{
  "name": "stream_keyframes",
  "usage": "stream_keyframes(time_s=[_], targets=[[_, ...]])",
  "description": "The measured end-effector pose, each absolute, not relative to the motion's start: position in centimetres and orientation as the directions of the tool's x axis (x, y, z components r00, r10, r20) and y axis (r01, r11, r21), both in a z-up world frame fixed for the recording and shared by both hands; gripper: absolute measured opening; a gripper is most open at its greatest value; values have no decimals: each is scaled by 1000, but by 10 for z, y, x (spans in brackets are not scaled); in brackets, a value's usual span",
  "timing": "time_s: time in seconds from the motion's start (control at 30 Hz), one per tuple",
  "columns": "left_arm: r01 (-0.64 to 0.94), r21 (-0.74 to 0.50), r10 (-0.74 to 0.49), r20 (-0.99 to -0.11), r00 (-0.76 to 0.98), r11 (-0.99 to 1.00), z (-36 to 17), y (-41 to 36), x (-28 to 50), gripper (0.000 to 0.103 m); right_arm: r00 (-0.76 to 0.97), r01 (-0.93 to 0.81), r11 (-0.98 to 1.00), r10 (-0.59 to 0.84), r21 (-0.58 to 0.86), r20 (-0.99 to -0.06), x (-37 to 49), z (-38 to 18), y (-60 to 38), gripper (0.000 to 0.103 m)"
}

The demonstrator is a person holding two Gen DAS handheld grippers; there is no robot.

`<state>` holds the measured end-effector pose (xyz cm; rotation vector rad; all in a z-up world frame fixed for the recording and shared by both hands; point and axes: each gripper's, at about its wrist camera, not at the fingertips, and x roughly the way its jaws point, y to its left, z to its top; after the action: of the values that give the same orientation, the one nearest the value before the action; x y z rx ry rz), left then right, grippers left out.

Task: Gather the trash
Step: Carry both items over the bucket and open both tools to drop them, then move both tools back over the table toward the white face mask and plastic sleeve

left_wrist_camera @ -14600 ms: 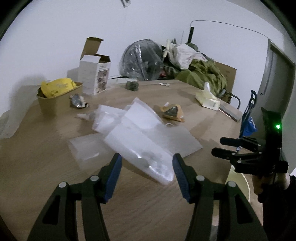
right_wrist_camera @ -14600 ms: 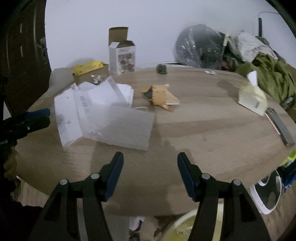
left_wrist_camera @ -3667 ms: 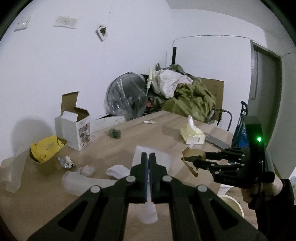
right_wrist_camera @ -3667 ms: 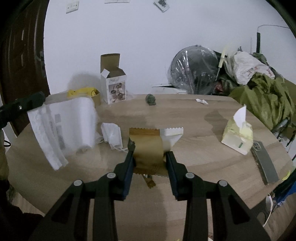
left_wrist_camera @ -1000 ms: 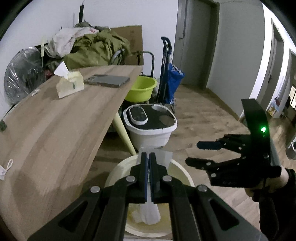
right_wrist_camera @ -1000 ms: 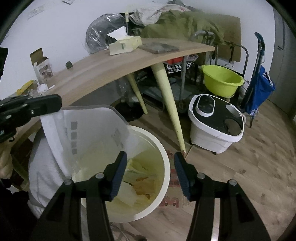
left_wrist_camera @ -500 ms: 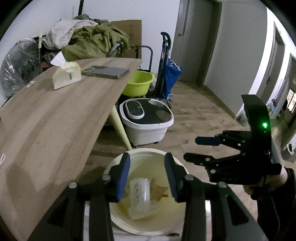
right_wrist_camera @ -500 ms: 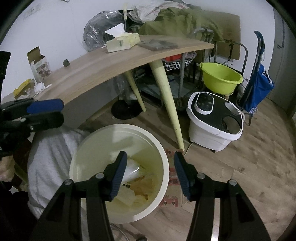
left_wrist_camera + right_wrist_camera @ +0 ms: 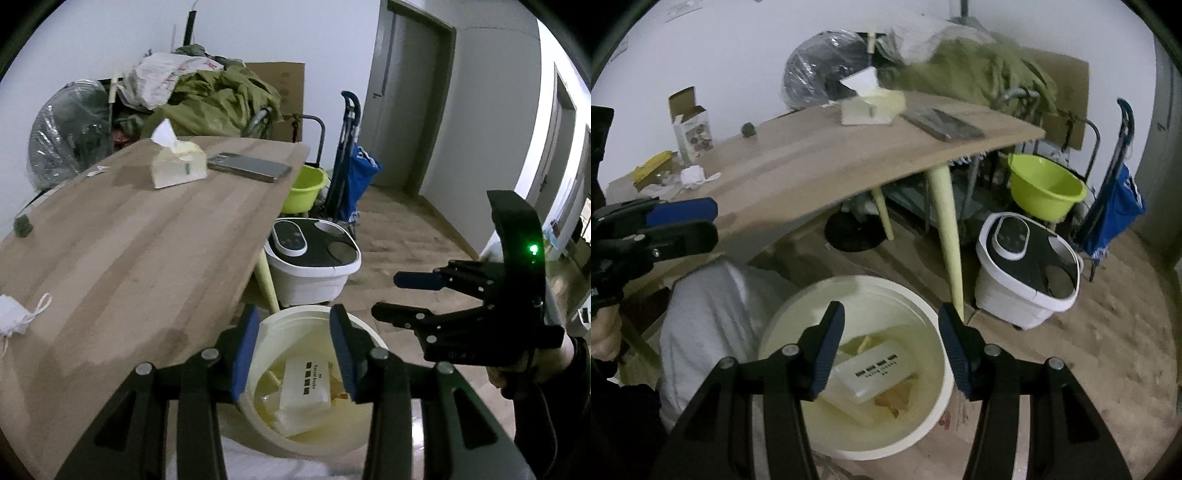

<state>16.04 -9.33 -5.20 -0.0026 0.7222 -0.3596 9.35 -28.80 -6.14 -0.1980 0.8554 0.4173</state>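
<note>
A cream round trash bin (image 9: pixel 295 317) stands on the floor beside the wooden table (image 9: pixel 140 243); it also shows in the right wrist view (image 9: pixel 923 321). A clear plastic bag with a black label (image 9: pixel 304 384) (image 9: pixel 877 369) and brown paper scraps lie inside it. My left gripper (image 9: pixel 293 354) is open and empty above the bin; it shows at the left of the right wrist view (image 9: pixel 679 221). My right gripper (image 9: pixel 892 354) is open and empty over the bin; it shows at the right of the left wrist view (image 9: pixel 410 293).
On the table lie a tissue box (image 9: pixel 177 166), a phone (image 9: pixel 249 167), a white mask (image 9: pixel 11 314), a small carton (image 9: pixel 692 127) and yellow wrapper (image 9: pixel 652 164). A white foot bath (image 9: pixel 1027 266), green basin (image 9: pixel 1045 186) and blue cart (image 9: pixel 1115 206) stand on the floor.
A second ago my left gripper was shut on the plastic bag over the bin. It opened and the bag dropped in. Both views have since tilted up towards the table.
</note>
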Motion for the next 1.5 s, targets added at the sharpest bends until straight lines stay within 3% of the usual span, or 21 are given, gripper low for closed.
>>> stream_keyframes(time_s=[0.63,1.5], targets=[[157,-189,-237,-550,801,969,-31,-1,110,41,551,-609,791,378,-49,-744,89,-31,-189,51],[-157,-241,0,-546,838,958,-28,108,62,49,392,-818,574,525,-27,-756,111,-33,-48,51]])
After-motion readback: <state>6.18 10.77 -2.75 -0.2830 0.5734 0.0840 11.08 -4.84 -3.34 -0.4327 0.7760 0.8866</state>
